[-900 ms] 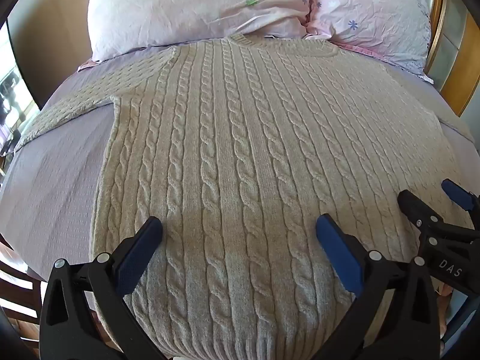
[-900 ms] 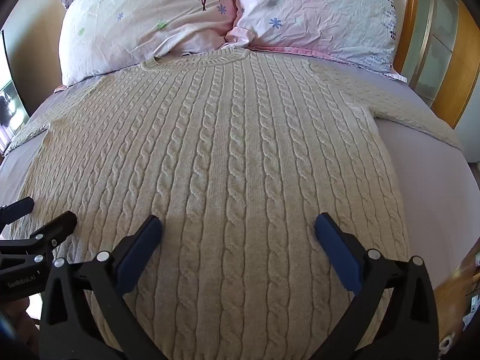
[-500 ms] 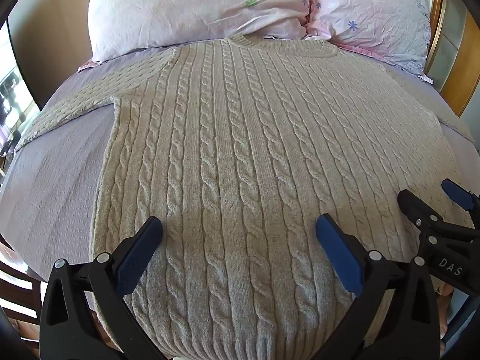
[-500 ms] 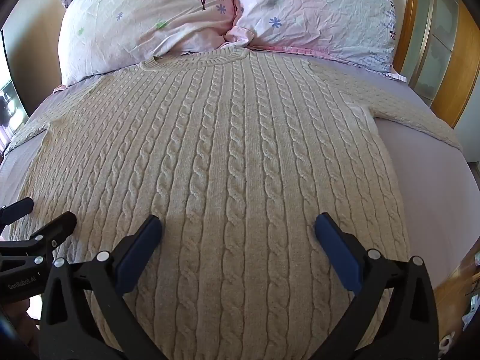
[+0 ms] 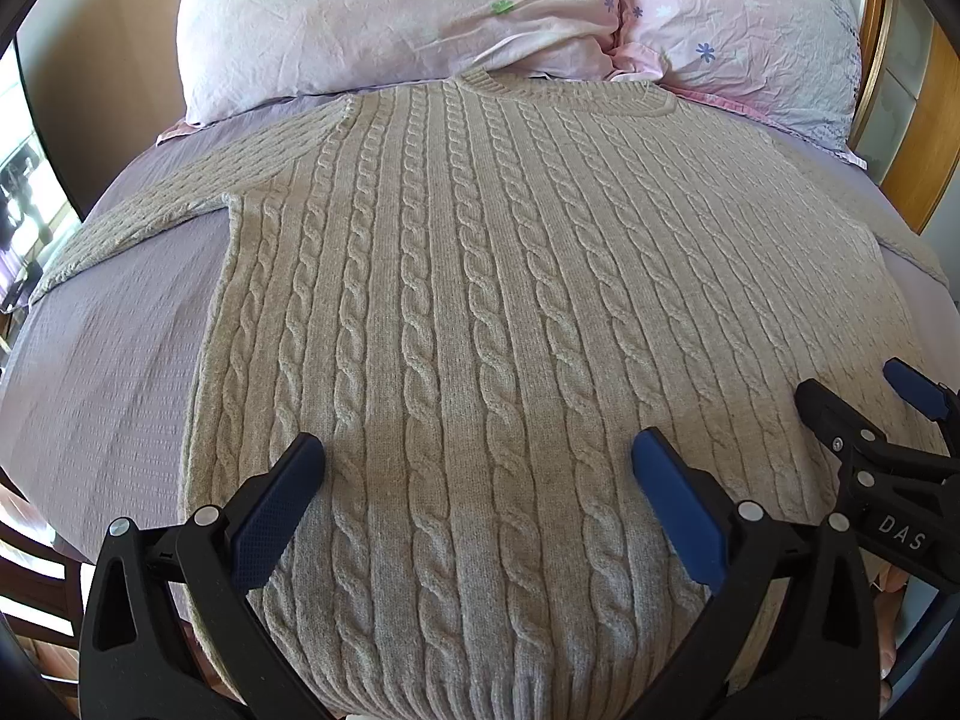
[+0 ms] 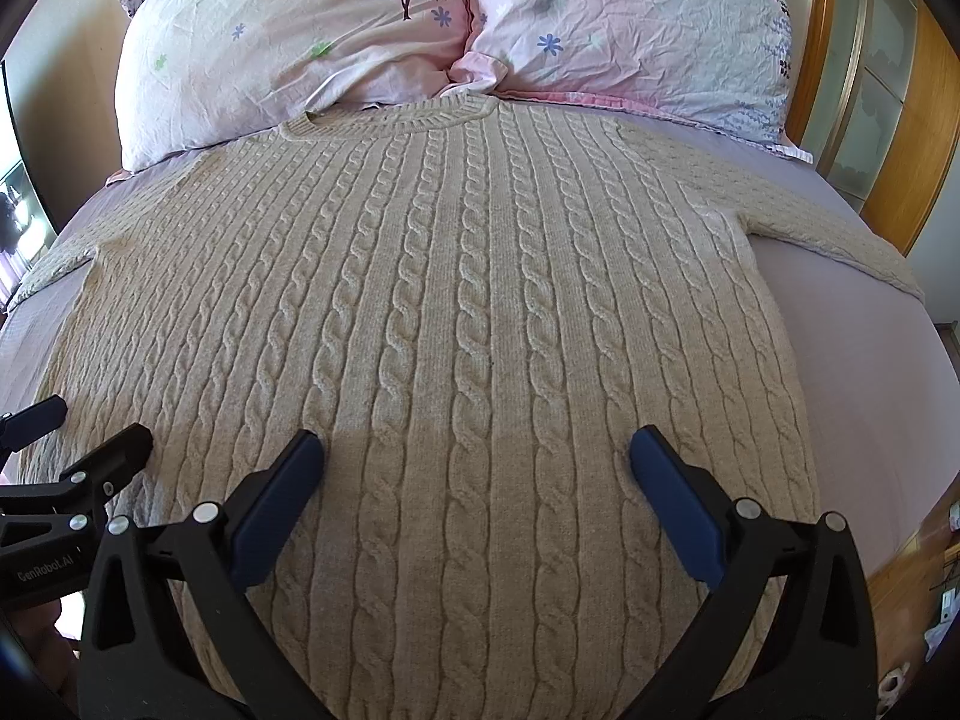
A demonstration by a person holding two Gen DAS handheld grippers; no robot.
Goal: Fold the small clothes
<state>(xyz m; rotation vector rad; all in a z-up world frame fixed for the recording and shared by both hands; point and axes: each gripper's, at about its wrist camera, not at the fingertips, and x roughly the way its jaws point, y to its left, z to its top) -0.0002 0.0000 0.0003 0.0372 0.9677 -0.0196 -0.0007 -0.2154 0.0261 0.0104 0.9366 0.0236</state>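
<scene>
A beige cable-knit sweater (image 5: 480,300) lies flat on the bed, front up, collar toward the pillows and both sleeves spread out to the sides; it also shows in the right wrist view (image 6: 456,312). My left gripper (image 5: 477,465) is open and empty, hovering over the sweater's lower left part near the hem. My right gripper (image 6: 477,465) is open and empty over the lower right part. Each gripper shows at the edge of the other's view: the right gripper (image 5: 864,402) and the left gripper (image 6: 90,426).
The bed has a lilac sheet (image 5: 102,348). Two pink flowered pillows (image 5: 396,18) (image 6: 636,30) lie at the head. A wooden headboard and cabinet (image 6: 900,120) stand at the right. The bed's near edge drops off below the hem.
</scene>
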